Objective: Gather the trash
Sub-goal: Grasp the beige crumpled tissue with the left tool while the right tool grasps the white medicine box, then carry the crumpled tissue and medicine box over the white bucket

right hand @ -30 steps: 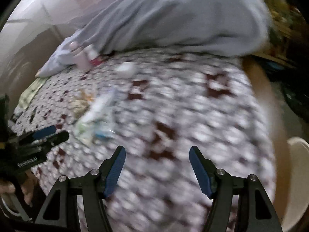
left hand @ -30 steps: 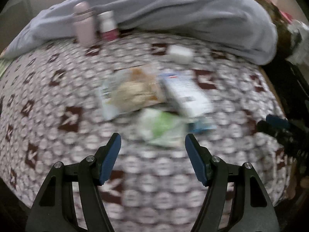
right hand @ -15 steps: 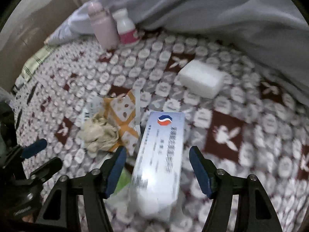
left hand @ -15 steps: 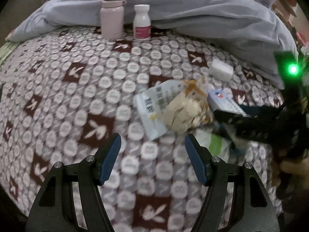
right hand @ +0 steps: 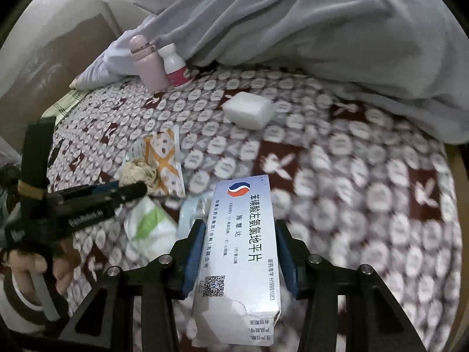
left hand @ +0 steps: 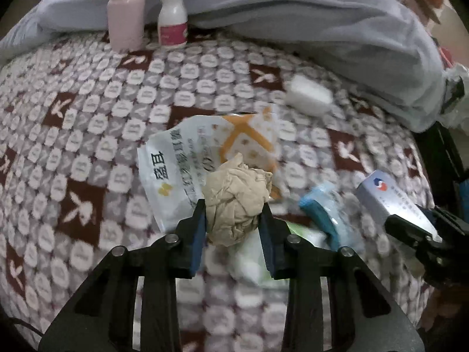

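Observation:
My left gripper is shut on a crumpled beige paper ball, which also shows in the right wrist view. Behind it lies a white and orange snack wrapper. My right gripper is shut on a white medicine box, also seen at the right of the left wrist view. A green and white wrapper and a blue packet lie between the grippers on the patterned bedspread.
A pink bottle and a white pill bottle stand at the back against a grey quilt. A white block lies at the back right. The bed's edge is at the right.
Both grippers have moved in on the trash pile and shut: the left on the paper ball, the right on the medicine box, which now sits slightly raised.

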A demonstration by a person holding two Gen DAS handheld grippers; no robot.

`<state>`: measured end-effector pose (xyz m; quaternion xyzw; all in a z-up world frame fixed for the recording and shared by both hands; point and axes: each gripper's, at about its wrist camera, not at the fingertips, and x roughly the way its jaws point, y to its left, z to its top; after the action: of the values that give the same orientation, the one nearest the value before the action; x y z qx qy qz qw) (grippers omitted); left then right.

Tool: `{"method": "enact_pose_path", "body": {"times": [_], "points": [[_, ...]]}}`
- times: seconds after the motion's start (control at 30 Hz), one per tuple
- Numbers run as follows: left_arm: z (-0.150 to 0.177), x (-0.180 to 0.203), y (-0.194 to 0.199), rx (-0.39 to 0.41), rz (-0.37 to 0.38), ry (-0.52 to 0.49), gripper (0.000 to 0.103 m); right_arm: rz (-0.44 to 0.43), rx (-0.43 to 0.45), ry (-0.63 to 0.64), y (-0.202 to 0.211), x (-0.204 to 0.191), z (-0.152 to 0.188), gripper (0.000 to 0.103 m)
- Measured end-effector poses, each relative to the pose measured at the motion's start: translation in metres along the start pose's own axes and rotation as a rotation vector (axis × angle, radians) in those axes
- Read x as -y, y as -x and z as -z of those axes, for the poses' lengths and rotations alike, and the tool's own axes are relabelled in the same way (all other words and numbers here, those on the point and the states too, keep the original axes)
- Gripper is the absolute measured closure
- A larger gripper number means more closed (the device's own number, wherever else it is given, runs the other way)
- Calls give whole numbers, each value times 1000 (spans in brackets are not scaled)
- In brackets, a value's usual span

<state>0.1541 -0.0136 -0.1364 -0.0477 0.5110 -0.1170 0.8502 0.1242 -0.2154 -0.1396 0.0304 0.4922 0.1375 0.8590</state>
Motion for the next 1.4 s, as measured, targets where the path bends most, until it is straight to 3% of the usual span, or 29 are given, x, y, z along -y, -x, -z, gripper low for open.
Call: {"method": "enact_pose_path", "body": {"times": [0.3, 0.43, 0.53, 0.73, 0.93, 1.4], "points": [[25, 46, 48, 40, 52, -67, 72, 7, 5, -20, 28, 5, 43, 57], [36, 59, 51, 36, 43, -87, 72, 48, -101, -13, 21, 9, 63, 56], [42, 64, 50, 13, 43, -87, 72, 81, -128, -5, 14, 11, 71, 55], [48, 77, 60, 23, 47, -100, 72, 73, -47, -8, 27, 11, 78, 59], [51, 102, 61, 25, 65, -136, 72, 71, 26, -33, 68, 20, 83, 59], [55, 175, 63, 36, 111, -234, 72, 118, 146, -125, 134, 65, 99, 59]]}}
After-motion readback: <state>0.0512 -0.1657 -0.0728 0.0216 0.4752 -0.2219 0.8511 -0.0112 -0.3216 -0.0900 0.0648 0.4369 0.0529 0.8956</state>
